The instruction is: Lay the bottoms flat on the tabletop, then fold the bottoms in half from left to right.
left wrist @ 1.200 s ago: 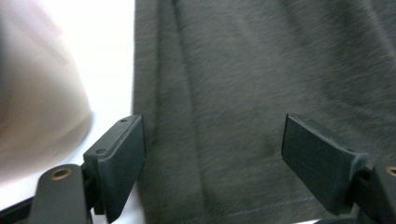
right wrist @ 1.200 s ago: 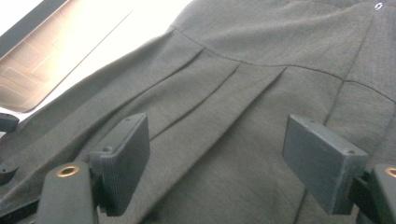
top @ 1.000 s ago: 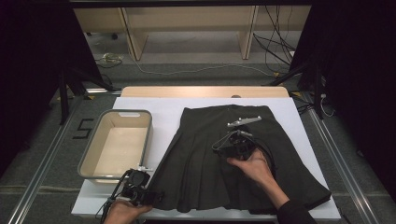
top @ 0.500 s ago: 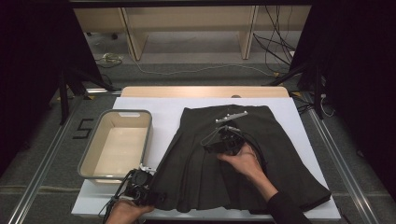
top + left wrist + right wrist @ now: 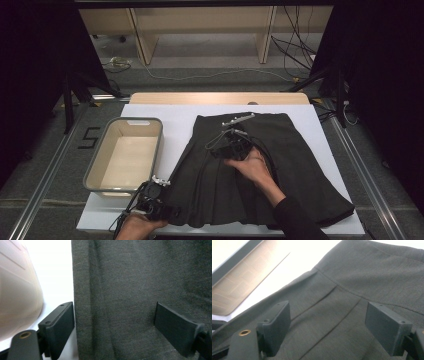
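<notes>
A dark grey pleated skirt (image 5: 255, 167) lies flat on the white table cover (image 5: 165, 115), waistband toward the far edge and hem toward the person, so its long axis runs near to far and it widens toward the near side. The high view shows the whole layout: a beige rectangular bin (image 5: 125, 155) with rounded corners sits just left of the skirt, the left gripper (image 5: 155, 200) is at the skirt's near-left hem corner, and the right gripper (image 5: 231, 146) rests on the cloth below the waistband. The left gripper view adds detail at the hem: a matte woven fabric with a lengthwise fold, its edge lying between the two flat black jaws, which stand wide apart, one over white cover and one over cloth. The right gripper view shows the waistband seam (image 5: 342, 286) and pressed pleat lines running away from it; that claw is also wide open, both jaws over the fabric, gripping nothing.
</notes>
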{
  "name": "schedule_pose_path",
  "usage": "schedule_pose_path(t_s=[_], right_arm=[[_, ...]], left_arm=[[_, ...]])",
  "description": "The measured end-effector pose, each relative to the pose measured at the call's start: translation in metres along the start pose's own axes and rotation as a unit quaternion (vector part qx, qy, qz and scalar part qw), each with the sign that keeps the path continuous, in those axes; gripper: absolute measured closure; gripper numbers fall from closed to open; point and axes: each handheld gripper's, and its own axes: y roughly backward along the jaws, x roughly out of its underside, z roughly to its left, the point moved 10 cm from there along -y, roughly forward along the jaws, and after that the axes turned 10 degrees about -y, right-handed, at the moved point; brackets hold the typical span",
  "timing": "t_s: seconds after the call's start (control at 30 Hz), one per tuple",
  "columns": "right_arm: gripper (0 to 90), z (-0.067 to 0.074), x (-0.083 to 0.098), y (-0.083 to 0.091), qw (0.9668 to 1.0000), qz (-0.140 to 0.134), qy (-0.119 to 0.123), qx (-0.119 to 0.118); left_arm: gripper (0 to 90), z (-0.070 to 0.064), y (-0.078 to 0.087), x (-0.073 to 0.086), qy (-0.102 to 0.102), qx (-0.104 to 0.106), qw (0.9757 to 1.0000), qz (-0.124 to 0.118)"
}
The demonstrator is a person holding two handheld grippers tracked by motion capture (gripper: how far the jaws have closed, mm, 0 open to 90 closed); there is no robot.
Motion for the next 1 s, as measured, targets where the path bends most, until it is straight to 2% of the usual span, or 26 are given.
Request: schedule_pose_path(t_s=[0.07,0.13,0.27,0.33,0.37,0.4,0.47,0.5,0.53,0.57,0.63,0.7,0.73,0.83,0.9,0.97,1.0], right_arm=[[21.6,0.000,0.000,-0.001,1.0000,0.001,-0.001,-0.001],[21.8,0.001,0.000,-0.001,1.0000,0.004,-0.001,-0.003],[22.3,0.000,0.000,0.001,1.0000,0.002,0.000,-0.003],[22.6,-0.001,-0.001,0.001,1.0000,0.001,0.001,-0.002],[22.8,-0.002,-0.001,0.002,1.0000,0.001,0.001,-0.001],[22.9,-0.003,-0.001,0.002,1.0000,0.002,0.002,-0.001],[23.2,-0.005,-0.002,0.001,1.0000,0.002,0.001,0.002],[23.2,-0.006,-0.003,0.000,1.0000,0.002,-0.002,0.004],[23.3,-0.008,-0.003,-0.001,1.0000,0.002,-0.004,0.005],[23.2,-0.008,-0.003,-0.002,1.0000,0.004,-0.006,0.005],[23.3,-0.009,-0.004,-0.002,1.0000,0.003,-0.008,0.004],[23.3,-0.009,-0.004,-0.001,1.0000,0.003,-0.006,0.006],[23.2,-0.009,-0.004,-0.001,1.0000,0.002,-0.006,0.007],[23.3,-0.010,-0.005,-0.002,0.9999,0.001,-0.008,0.009],[23.4,-0.011,-0.008,-0.005,0.9999,0.002,-0.013,0.010],[23.4,-0.011,-0.010,-0.007,0.9998,0.003,-0.015,0.012],[23.3,-0.011,-0.011,-0.009,0.9998,0.003,-0.013,0.012]], left_arm=[[33.7,0.004,0.003,0.001,-0.007,-0.010,0.9999,-0.006],[50.7,0.004,0.005,0.001,-0.004,0.007,0.9999,-0.015],[77.8,-0.002,0.005,0.000,-0.006,0.037,0.9991,-0.018],[83.3,-0.007,0.006,-0.001,-0.005,0.049,0.9986,-0.021],[84.1,-0.011,0.007,-0.002,0.002,0.071,0.9972,-0.023],[84.5,-0.017,0.008,-0.003,0.010,0.092,0.9954,-0.025],[84.7,-0.027,0.011,-0.006,0.017,0.119,0.9922,-0.033],[84.5,-0.031,0.013,-0.006,0.013,0.130,0.9908,-0.033],[84.3,-0.035,0.012,-0.008,0.018,0.136,0.9898,-0.036],[83.9,-0.036,0.012,-0.009,0.011,0.135,0.9902,-0.033],[81.4,-0.035,0.008,-0.009,0.000,0.121,0.9922,-0.028],[69.2,-0.031,0.007,-0.009,-0.018,0.090,0.9954,-0.025],[64.1,-0.030,0.007,-0.009,-0.026,0.083,0.9958,-0.029],[49.6,-0.027,0.006,-0.016,-0.023,0.063,0.9971,-0.037],[44.8,-0.026,0.001,-0.020,-0.027,0.053,0.9978,-0.031],[41.4,-0.023,-0.005,-0.020,-0.035,0.034,0.9986,-0.018],[39.5,-0.023,-0.006,-0.020,-0.043,0.034,0.9984,-0.014]])
